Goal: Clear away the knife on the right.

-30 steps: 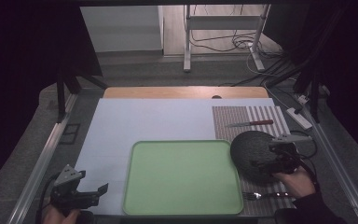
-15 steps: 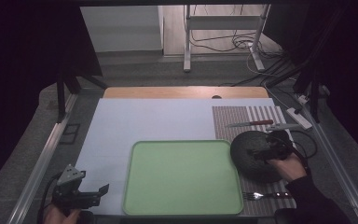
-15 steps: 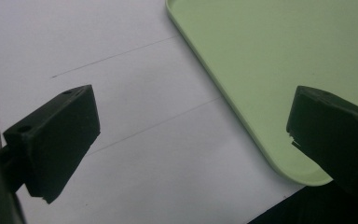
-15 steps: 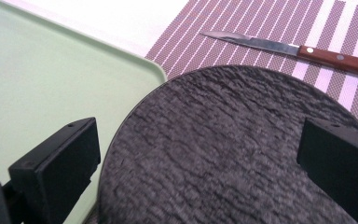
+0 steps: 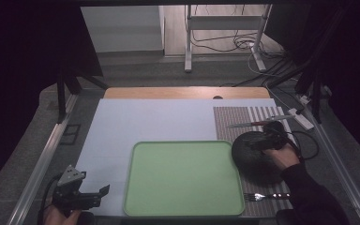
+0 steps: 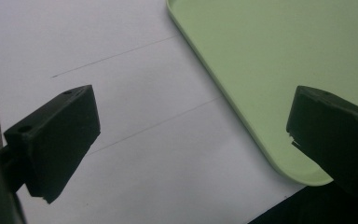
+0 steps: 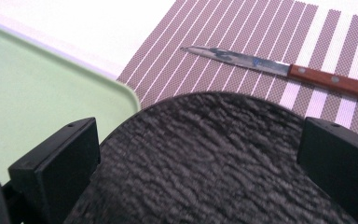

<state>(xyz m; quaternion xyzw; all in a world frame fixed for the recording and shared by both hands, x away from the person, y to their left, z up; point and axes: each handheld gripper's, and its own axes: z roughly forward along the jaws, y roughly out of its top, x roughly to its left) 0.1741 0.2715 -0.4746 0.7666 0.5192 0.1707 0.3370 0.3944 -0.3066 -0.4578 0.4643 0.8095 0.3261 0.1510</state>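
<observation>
A black textured plate (image 5: 255, 161) lies on the striped placemat (image 5: 229, 119) at the right, its left edge by the green tray (image 5: 183, 178). My right gripper (image 5: 258, 140) hovers over the plate's far part. In the right gripper view its jaws (image 7: 200, 140) stand wide open on either side of the plate (image 7: 205, 158), not pinching it. My left gripper (image 5: 96, 194) rests at the table's front left, open and holding nothing (image 6: 191, 121), beside the tray's near-left corner (image 6: 270, 60).
A wooden-handled knife (image 5: 258, 123) lies across the placemat beyond the plate, also in the right gripper view (image 7: 279, 69). A fork (image 5: 267, 196) lies on the mat's near edge. A white sheet (image 5: 145, 122) covers the table around the tray.
The black plate, tilted up in the right gripper a second ago, has come down flat onto the placemat, and the right hand has shifted slightly back. The left gripper has stayed put.
</observation>
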